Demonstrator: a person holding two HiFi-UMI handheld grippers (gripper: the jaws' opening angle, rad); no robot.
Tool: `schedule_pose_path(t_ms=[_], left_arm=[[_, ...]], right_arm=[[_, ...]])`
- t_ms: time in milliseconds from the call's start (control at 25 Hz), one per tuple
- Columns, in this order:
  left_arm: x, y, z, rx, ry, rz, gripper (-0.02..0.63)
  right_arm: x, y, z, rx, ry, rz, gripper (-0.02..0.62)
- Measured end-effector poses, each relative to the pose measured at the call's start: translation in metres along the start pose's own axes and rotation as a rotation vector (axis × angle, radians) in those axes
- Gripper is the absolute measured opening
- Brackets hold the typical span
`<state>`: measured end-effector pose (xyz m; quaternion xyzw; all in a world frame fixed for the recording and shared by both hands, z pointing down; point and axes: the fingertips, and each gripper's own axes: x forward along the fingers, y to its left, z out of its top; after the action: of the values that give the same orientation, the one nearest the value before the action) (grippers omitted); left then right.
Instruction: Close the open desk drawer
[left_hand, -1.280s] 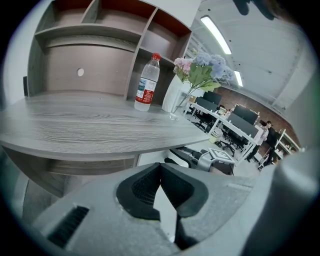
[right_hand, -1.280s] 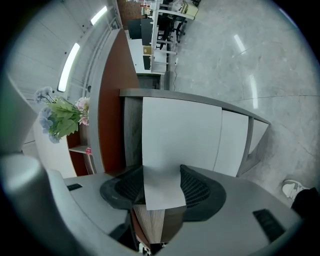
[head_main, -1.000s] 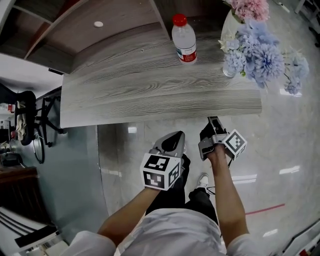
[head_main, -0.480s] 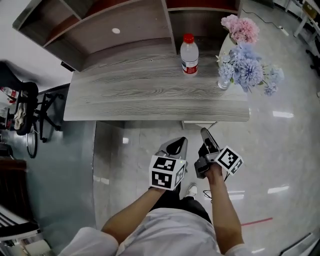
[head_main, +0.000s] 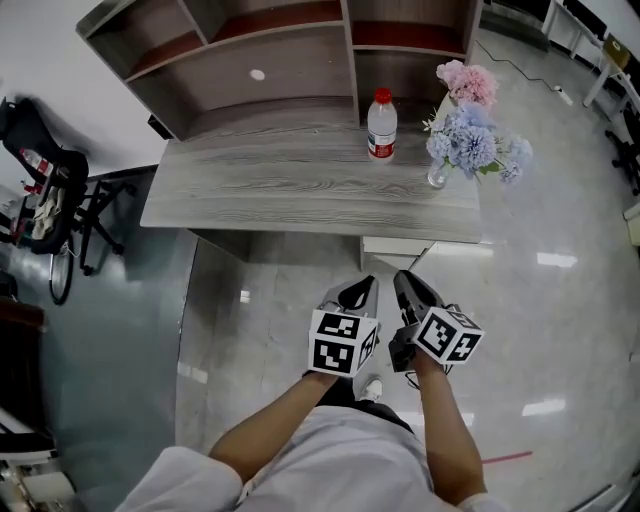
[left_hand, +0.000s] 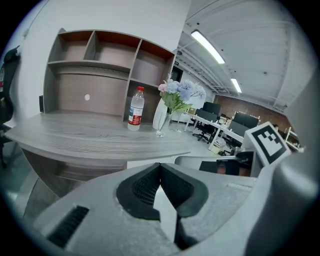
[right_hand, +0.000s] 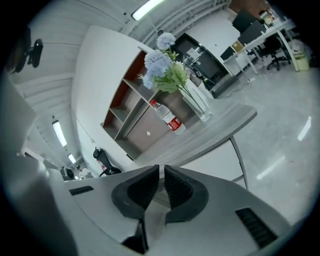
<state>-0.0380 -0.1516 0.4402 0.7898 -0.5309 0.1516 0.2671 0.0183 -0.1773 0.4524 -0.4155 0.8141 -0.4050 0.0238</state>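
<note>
The white drawer (head_main: 395, 247) sat under the table's (head_main: 300, 195) right end, its long front lying along the table's near edge and facing the person, apparently pushed in, though only a sliver showed. Just short of that edge, the left gripper (head_main: 358, 292) had its fingers pressed together on nothing, while the right gripper's (head_main: 408, 285) fingers were closing, a slim gap between them, empty. On the table stood a bottle (head_main: 381, 127) whose red label's print was unreadable.

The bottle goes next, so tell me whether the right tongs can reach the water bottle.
Probably yes: the right tongs, closing on nothing, hang before the desk, and its bare top lies ahead of the water bottle; only the flower vase stands beside it.
</note>
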Motion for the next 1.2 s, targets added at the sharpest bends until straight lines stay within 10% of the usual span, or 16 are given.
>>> schedule_pose_path(t_ms=[480, 1200], left_arm=[[-0.038, -0.032, 0.003, 0.014, -0.059, 0.0, 0.003], [-0.054, -0.057, -0.006, 0.062, -0.043, 0.028, 0.003]], right_arm=[[-0.05, 0.049, -0.003, -0.325, 0.029, -0.013, 0.002], [-0.079, 0.061, -0.003, -0.46, 0.011, -0.042, 0.002]])
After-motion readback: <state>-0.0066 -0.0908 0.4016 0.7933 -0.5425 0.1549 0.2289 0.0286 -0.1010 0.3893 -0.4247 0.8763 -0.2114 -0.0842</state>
